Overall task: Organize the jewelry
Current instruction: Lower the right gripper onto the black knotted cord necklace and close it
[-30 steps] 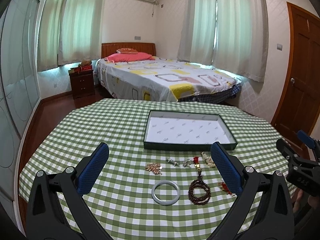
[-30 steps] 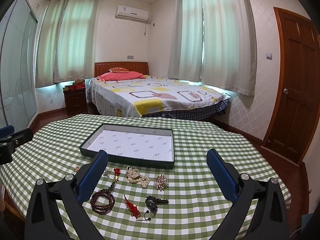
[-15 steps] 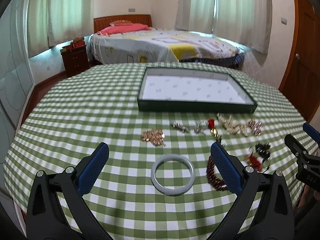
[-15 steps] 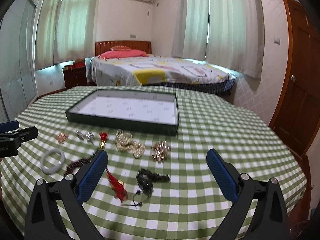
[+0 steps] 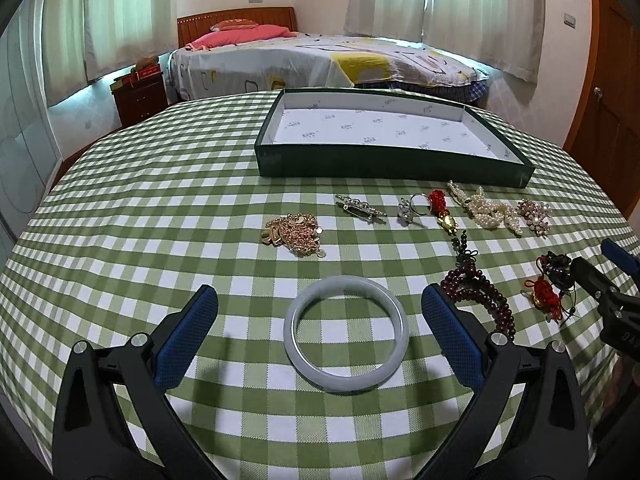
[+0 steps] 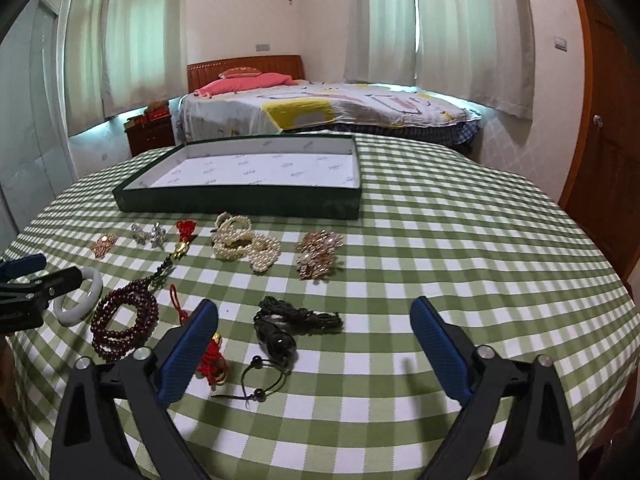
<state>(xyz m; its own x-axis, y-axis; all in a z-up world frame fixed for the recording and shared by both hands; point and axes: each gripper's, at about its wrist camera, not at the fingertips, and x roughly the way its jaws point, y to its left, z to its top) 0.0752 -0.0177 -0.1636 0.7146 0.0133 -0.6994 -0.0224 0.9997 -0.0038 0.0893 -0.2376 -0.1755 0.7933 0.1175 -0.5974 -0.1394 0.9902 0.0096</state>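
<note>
1. The left gripper (image 5: 320, 336) stands wide apart with nothing pressed between its pads. The pale jade bangle (image 5: 346, 334) lies flat on the checked tablecloth (image 5: 160, 200), well short of the green tray (image 5: 384, 168), and sits squarely in the gap between the left fingers, touching neither pad. It is a ring with no long axis, so I judge that only its rim gives a hold.
2. The right gripper (image 6: 314, 346) is closing from wide, pads pressing on nothing. The dark corded pendant (image 6: 288, 326) lies between its fingers, nearer the left one, its long axis running across the gap. This hand is nearer to it than the left.
3. Just left of the pendant, the red knot charm (image 6: 210, 360) is partly hidden behind the right gripper's left finger.
4. Closer to the tray lie the dark red bead string (image 6: 124, 320), the pearl cluster (image 6: 246, 242) and the gold brooches (image 6: 318, 254), all short of its near wall.
5. The small silver pieces (image 6: 150, 234) just before the tray are too small to make out. The tray holds no jewelry yet.
</note>
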